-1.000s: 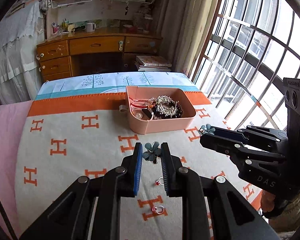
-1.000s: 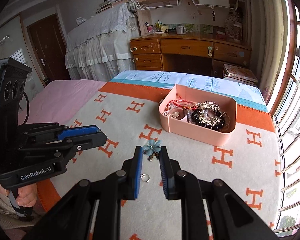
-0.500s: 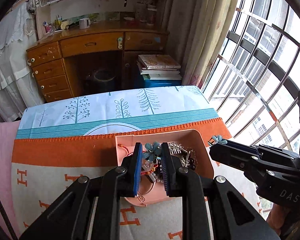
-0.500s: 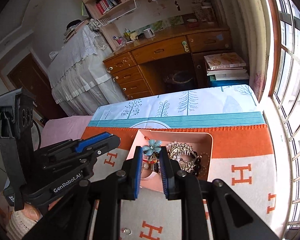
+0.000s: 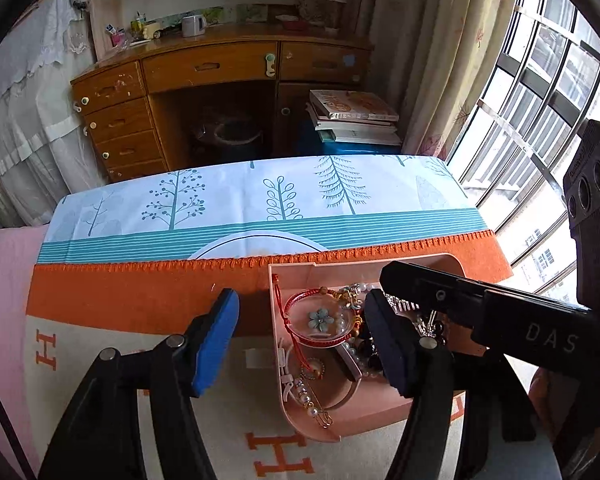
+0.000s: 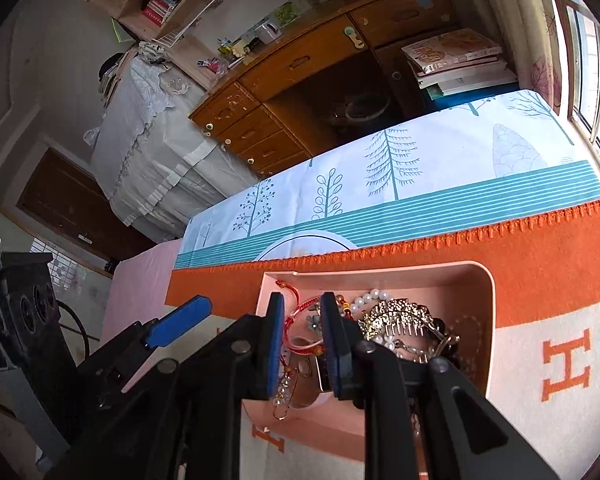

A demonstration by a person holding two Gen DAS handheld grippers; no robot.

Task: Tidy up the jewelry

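A pink jewelry box [image 5: 300,430] [image 6: 486,320] sits on the orange and cream H-pattern blanket. It holds a red cord bracelet [image 5: 300,304], pearl strands, a gold comb [image 6: 400,316] and dark beads. A teal flower earring [image 5: 321,319] lies loose inside the bracelet ring; a flower piece [image 6: 314,322] shows between the right pads. My left gripper [image 5: 304,344] is open wide and empty over the box's left wall. My right gripper [image 6: 302,348] hangs over the box, jaws a little apart, holding nothing that I can see. Its black body [image 5: 480,312] crosses the box.
A tree-print cloth [image 5: 260,200] covers the far end of the bed. Beyond it stand a wooden desk [image 5: 220,80], a stack of books [image 5: 352,116] and a window with bars [image 5: 540,80] on the right.
Both grippers held teal flower earrings half a second ago. The left one has opened wide and its earring now lies in the box. The right jaws have parted and moved lower over the box.
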